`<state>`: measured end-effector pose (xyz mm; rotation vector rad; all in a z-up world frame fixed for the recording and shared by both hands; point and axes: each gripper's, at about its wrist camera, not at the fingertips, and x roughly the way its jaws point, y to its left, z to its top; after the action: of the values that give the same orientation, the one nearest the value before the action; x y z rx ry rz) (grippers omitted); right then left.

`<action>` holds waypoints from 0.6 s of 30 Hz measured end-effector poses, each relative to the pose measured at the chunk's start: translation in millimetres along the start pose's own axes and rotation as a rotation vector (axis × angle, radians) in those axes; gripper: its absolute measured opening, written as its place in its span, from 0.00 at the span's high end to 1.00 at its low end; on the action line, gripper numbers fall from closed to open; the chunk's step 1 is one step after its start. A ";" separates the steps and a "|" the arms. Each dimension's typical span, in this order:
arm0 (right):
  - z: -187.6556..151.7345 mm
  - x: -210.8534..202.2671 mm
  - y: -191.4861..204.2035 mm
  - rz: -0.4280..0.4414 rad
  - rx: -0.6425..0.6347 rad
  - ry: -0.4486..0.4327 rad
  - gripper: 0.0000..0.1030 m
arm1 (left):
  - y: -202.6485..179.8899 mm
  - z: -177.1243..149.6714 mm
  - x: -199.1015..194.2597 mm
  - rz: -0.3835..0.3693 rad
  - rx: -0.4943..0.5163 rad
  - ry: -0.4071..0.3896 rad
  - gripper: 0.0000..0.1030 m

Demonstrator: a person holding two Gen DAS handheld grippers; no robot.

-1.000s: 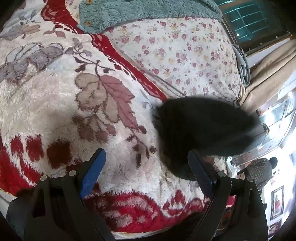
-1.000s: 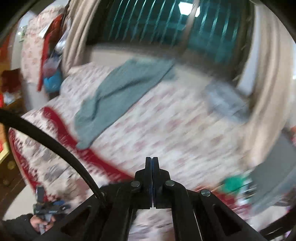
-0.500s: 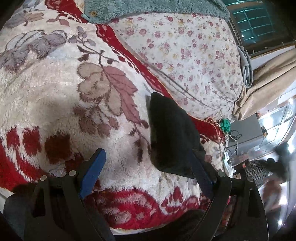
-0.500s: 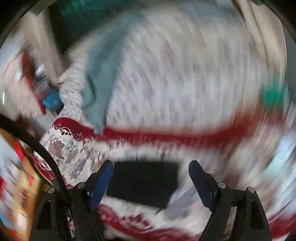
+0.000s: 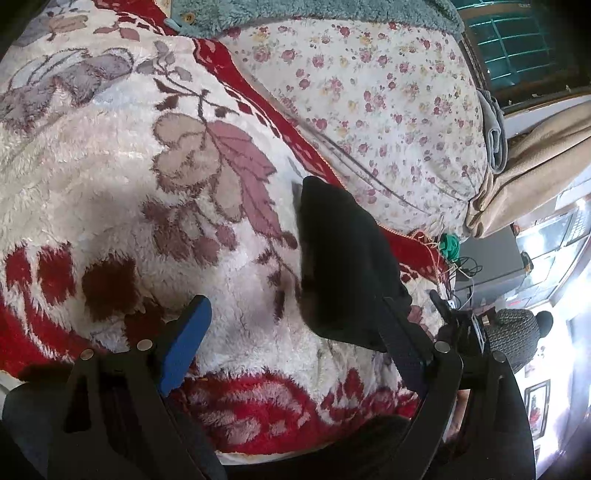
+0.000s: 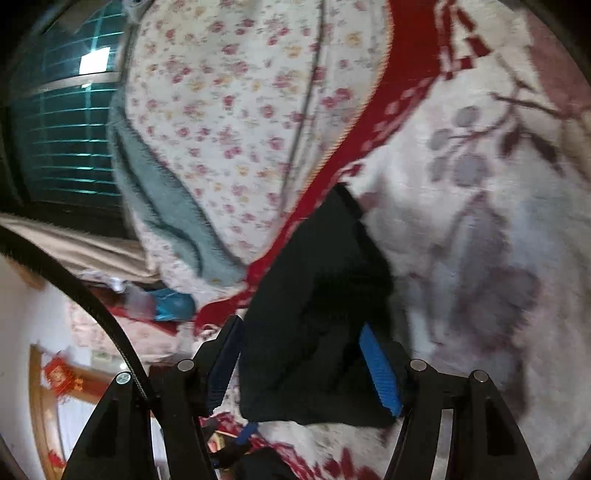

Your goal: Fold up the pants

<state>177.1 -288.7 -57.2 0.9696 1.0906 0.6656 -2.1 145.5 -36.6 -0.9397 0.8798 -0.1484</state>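
Observation:
The black pants [image 5: 343,266] lie as a folded bundle on the red and white fleece blanket [image 5: 110,177]. My left gripper [image 5: 291,306] hangs open just above the blanket, nothing between its fingers; the pants' near end lies by its right finger [image 5: 399,350]. In the right wrist view the pants [image 6: 314,295] fill the gap between my right gripper's [image 6: 300,325] blue pads [image 6: 380,369]. Its jaws stand wide and are closing, and the fabric runs on under both pads. I see no pinch on the cloth.
A floral sheet [image 5: 369,92] covers the bed beyond the blanket's red border. A teal fleece garment [image 5: 295,14] lies at the far edge, and a beige curtain [image 5: 535,158] and a barred window [image 5: 517,40] stand to the right. A person in grey [image 5: 517,332] is off the bed's right side.
The pants came down from a wide blurred shape into a narrower bundle lying on the blanket. My right gripper went from shut to wide and swung down over them. The left gripper barely moved.

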 end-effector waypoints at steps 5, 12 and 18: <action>-6.5 14.1 -9.9 0.025 0.079 0.036 0.36 | 0.3 0.5 0.7 0.002 0.000 -0.001 0.12; -8.9 31.7 -7.8 0.109 0.043 -0.021 0.34 | 1.2 1.2 1.1 0.005 0.001 0.007 0.12; -10.5 38.4 2.1 0.031 -0.107 -0.069 0.37 | -0.2 1.3 2.0 0.006 0.002 0.014 0.12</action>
<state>180.5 -252.2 -73.0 0.9119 0.9714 0.7038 0.2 145.3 -37.3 -0.9347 0.8950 -0.1504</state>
